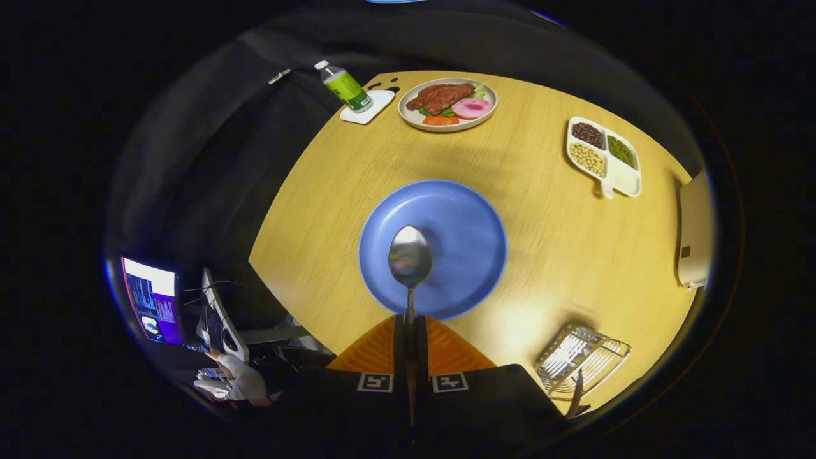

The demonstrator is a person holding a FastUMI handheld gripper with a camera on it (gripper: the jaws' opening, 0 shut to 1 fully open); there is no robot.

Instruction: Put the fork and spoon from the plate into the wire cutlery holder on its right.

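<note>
Gripping the spoon (410,261) by its handle, the gripper (410,328) is holding it pinched between both fingers, the jaws closed tight on the thin stem. The bowl of the spoon is pointing forward, just ahead of the fingertips, and is hanging over the near half of the blue plate (468,210); whether it is touching the plate or lifted off it cannot be told. The plate is sitting on the round wooden table (535,255), its visible surface bare. The wire cutlery holder (581,358) is standing to the right of the fingers, near the table's edge, well apart from the plate, with a dark handle-like piece (577,390) sticking out at its near side; too small to identify. Beyond the blue plate, a plate of food (447,104) is lying at the far edge, a green bottle (344,86) on a white coaster (367,106) just left of it, and a divided dish of beans (602,155) off to the right.
</note>
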